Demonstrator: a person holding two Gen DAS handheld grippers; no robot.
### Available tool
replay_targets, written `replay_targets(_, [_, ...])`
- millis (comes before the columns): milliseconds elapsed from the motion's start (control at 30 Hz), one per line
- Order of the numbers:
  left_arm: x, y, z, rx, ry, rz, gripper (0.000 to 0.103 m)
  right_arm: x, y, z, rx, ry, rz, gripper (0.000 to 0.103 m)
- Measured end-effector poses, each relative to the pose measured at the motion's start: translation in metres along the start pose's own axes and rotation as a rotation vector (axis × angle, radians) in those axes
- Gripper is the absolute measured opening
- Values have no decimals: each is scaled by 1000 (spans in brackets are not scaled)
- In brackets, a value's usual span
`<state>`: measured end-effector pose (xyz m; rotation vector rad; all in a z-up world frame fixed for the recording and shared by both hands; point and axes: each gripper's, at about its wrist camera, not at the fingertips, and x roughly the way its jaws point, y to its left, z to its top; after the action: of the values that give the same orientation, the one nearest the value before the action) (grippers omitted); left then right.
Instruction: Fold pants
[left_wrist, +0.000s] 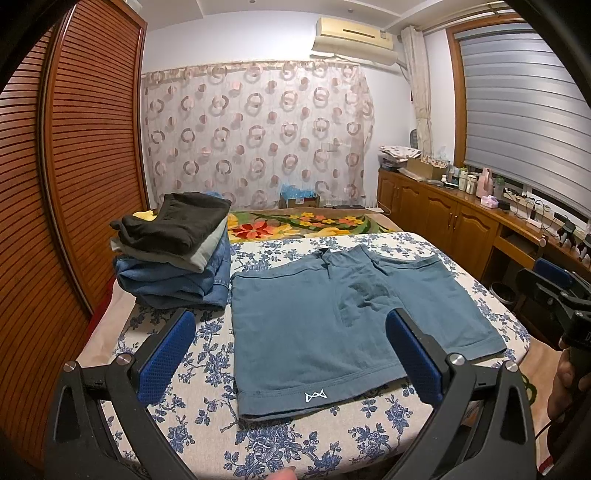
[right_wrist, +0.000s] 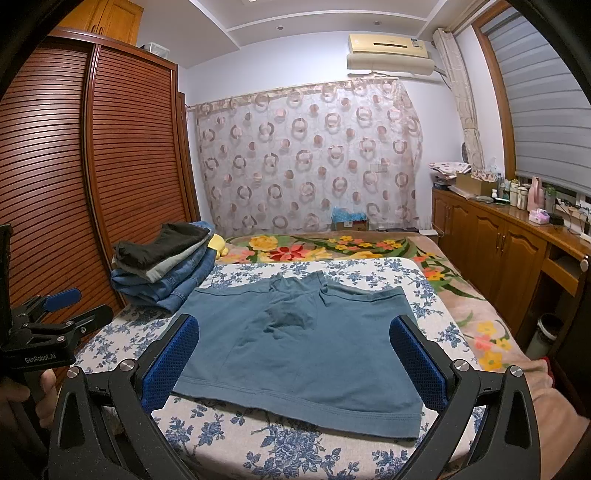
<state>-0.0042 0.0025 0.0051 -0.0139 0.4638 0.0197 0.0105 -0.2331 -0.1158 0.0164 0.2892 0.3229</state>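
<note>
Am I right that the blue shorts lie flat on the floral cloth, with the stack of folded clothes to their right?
Not quite: the stack of folded clothes sits to the left of the blue shorts, as the left wrist view shows. The shorts do lie flat on the floral cloth.

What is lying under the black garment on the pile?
Under the black garment lie a grey piece, then folded jeans. Anything deeper in the pile is covered.

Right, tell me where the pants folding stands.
Done: a stack of folded clothes sits at the back left of the bed. In hand: nothing; the left gripper and right gripper both hover with jaws open. Left: the blue shorts lie flat, unfolded.
</note>
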Motion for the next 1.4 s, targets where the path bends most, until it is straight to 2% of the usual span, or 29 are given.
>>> replay_targets(1067, [-1,-1,-2,2,0,2,103,2,2,0,0,-5,3,103])
replay_targets(1400, [10,11,-9,-22,48,17,103,9,-3,-2,-8,24,-10,103])
